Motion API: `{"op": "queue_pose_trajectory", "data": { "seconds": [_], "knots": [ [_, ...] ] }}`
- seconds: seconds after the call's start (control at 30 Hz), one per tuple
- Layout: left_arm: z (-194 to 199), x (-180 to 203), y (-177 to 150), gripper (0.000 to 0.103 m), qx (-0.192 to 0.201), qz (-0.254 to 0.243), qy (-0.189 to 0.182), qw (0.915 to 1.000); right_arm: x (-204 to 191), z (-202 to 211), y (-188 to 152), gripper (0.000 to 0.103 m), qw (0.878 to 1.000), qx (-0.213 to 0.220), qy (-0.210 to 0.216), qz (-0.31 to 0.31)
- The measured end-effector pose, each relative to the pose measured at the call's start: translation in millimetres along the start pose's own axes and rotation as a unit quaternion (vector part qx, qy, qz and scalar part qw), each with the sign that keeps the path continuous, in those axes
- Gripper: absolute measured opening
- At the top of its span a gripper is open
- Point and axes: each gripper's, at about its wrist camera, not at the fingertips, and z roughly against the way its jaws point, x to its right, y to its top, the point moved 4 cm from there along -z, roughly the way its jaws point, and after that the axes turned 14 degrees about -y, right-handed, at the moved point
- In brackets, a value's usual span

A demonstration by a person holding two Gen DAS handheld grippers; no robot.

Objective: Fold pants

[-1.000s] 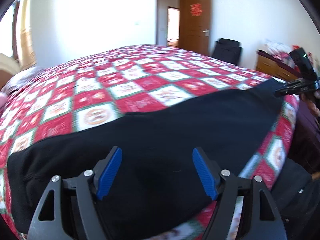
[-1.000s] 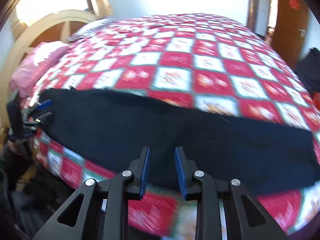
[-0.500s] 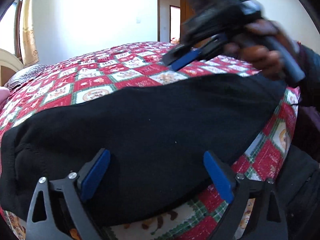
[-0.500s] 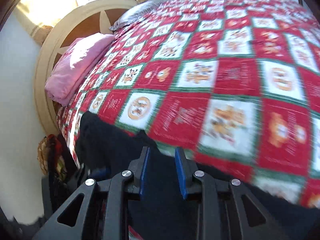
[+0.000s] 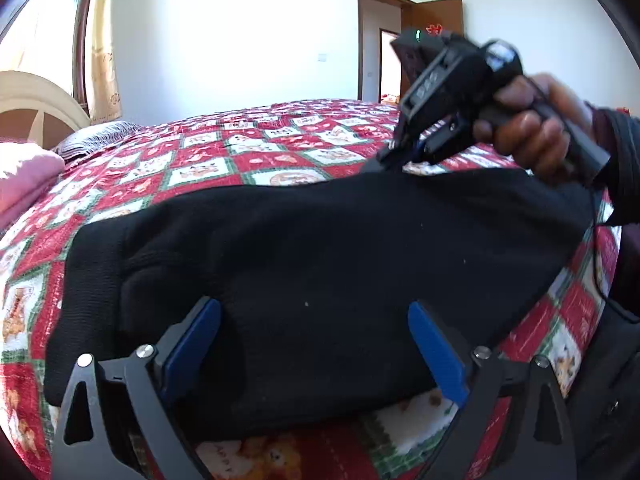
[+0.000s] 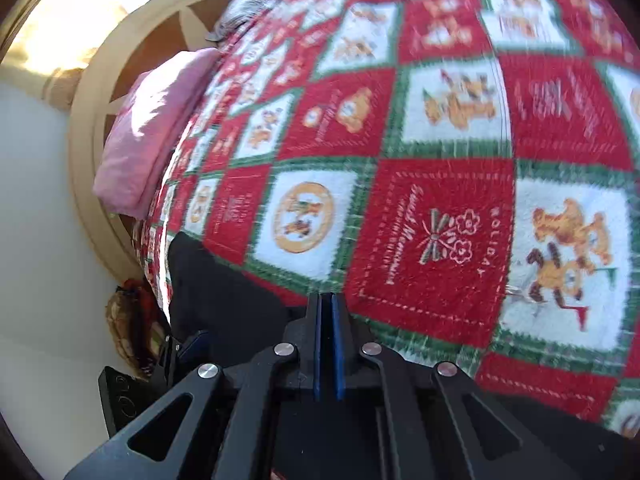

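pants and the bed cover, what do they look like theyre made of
Pants: a thick, soft black knit, maybe fleece or sweatshirt cotton; matte, with ribbing along one end and lint specks.
Bed cover: plush fleece or flannel, it seems; fuzzy nap, printed red, white and green squares with bears.

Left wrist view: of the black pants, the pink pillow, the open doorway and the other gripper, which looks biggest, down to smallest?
1. Black pants, by far.
2. The other gripper, the right one, enlarged by nearness.
3. Open doorway and pink pillow look alike; the pillow is cut off, so no ranking.
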Motion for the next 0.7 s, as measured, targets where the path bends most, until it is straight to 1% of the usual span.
{"op": "queue_pose_trajectory", "data": {
  "seconds": [0.07,0.17,0.23,0.3,0.4,0.43,0.47,0.5,0.53,0.6,0.63,0.67,0.7],
  "knots": [
    [0.5,-0.6,0.9,0.099,0.004,0.007,-0.003,1.0000,-8.4,15.7,-1.2,0.004,1.000,0.025,0.004,0.010],
    [2.2,-0.1,0.9,0.099,0.008,0.010,0.003,0.9999,-15.9,41.5,2.8,0.003,0.997,0.079,-0.011,0.017],
    [0.9,-1.5,-0.4,0.099,0.007,0.010,0.007,0.9999,-12.3,45.7,9.0,0.003,0.995,0.098,-0.030,0.010],
    [-0.3,-2.2,-1.2,0.099,0.006,0.007,0.009,0.9999,-6.3,33.3,13.2,0.003,0.995,0.086,-0.048,0.001],
    [-0.6,-0.1,-2.9,0.100,0.005,-0.001,0.013,0.9999,3.9,8.3,15.2,0.003,0.993,0.080,-0.091,0.005],
    [-0.6,-0.5,-2.8,0.100,0.005,-0.001,0.013,0.9999,11.4,3.1,14.6,0.000,0.992,0.077,-0.101,-0.003],
    [0.4,-1.0,-2.1,0.100,0.004,0.001,0.013,0.9999,17.9,-5.3,14.0,0.000,0.992,0.069,-0.103,-0.012],
    [1.2,-1.3,-1.6,0.100,0.003,0.002,0.012,0.9999,22.7,-9.6,11.8,0.000,0.994,0.060,-0.092,-0.015],
    [2.9,-1.6,-0.2,0.100,0.003,0.004,0.011,0.9999,25.7,-9.8,10.2,0.001,0.995,0.062,-0.081,-0.019],
    [11.7,-2.2,3.6,0.100,0.011,0.004,0.015,0.9998,29.2,-0.7,6.0,0.001,0.995,0.068,-0.066,-0.026],
    [17.9,-5.1,6.2,0.100,0.018,0.003,0.022,0.9996,29.6,5.8,2.7,0.002,0.995,0.071,-0.060,-0.027],
    [23.6,-9.9,8.8,0.100,0.024,0.004,0.030,0.9992,29.2,16.1,-2.3,0.002,0.994,0.081,-0.065,-0.022],
    [29.0,-14.4,10.6,0.100,0.031,0.007,0.037,0.9988,26.4,25.0,-8.2,0.002,0.992,0.093,-0.079,-0.009]
  ]
}}
